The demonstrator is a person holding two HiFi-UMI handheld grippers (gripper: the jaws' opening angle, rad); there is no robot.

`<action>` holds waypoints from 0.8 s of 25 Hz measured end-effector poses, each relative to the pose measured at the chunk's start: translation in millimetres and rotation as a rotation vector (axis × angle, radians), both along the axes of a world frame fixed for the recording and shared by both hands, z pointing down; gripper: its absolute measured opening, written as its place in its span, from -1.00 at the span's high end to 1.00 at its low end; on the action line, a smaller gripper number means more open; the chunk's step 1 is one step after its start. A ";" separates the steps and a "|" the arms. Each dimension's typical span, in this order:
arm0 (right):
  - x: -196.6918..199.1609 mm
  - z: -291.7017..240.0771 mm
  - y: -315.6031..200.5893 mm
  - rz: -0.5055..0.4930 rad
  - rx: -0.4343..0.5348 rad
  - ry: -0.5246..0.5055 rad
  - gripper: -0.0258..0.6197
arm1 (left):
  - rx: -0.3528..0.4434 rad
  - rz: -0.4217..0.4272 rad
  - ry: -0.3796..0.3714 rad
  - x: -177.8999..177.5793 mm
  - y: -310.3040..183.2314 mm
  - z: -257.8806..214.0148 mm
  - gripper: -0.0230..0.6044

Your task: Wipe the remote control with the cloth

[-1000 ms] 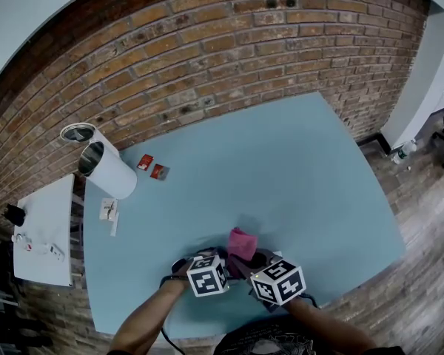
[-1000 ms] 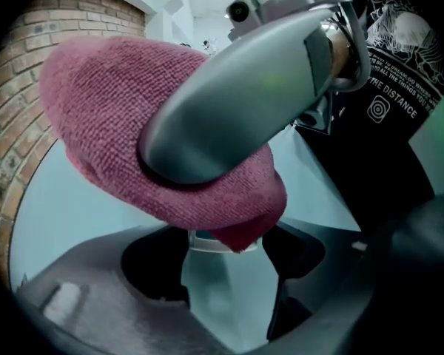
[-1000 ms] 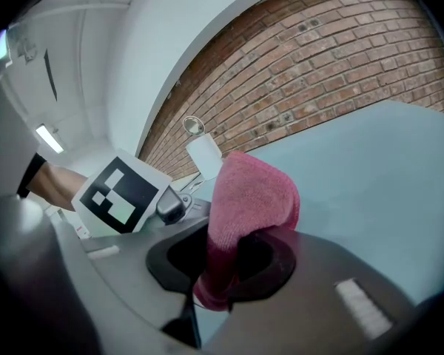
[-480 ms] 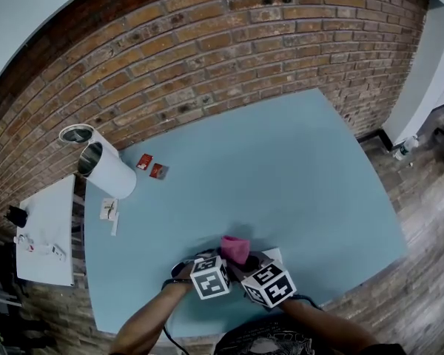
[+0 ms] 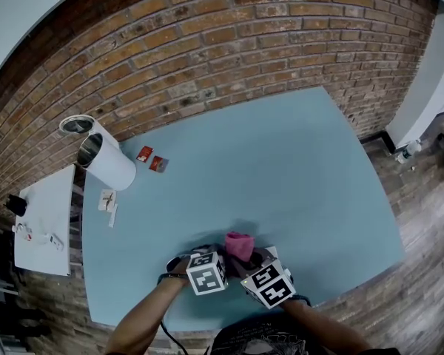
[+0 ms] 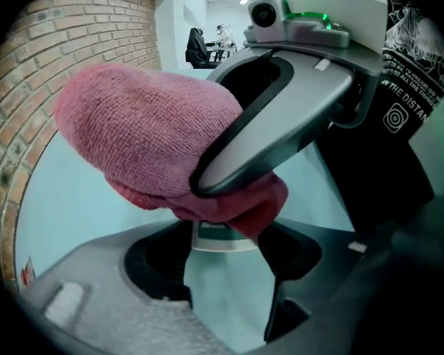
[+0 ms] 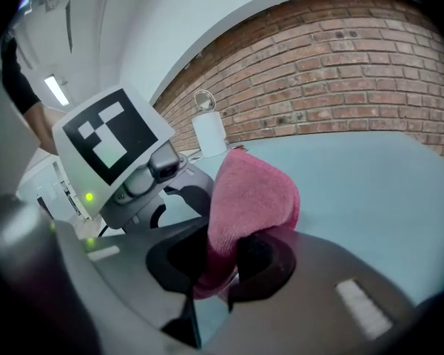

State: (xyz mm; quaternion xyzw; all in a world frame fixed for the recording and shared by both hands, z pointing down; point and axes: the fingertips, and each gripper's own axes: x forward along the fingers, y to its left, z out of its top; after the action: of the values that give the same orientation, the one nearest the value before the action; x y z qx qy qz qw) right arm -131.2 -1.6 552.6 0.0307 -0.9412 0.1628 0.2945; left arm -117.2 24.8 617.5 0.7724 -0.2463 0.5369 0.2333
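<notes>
Cloth clamped in down-tilted right tongs; steep left tongs just closed on remote control.

The left hand-held gripper, whose jaws have just been closing, holds the remote control over the tabletop, under the pink cloth pinched by the right hand-held gripper.

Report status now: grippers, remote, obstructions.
Left gripper: jaws just closed in, now gripping remote control. Right gripper clamped on pink cloth, cloth over the remote. Nothing in the way.
</notes>
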 end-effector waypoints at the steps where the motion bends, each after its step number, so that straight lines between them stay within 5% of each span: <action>1: 2.0 -0.2 -1.8 0.001 -0.001 0.003 0.71 | -0.010 0.004 -0.005 0.0 1.0 0.8 0.05; 20: 46.7 4.7 -48.6 0.009 -0.080 0.002 0.71 | -0.094 0.009 -0.075 1.1 1.0 2.0 0.05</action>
State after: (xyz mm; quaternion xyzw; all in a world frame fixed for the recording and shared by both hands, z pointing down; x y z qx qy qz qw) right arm -84.5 -50.3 557.3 0.0233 -0.9335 0.2014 0.2958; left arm -116.0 25.8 619.5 0.7409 -0.2260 0.5777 0.2575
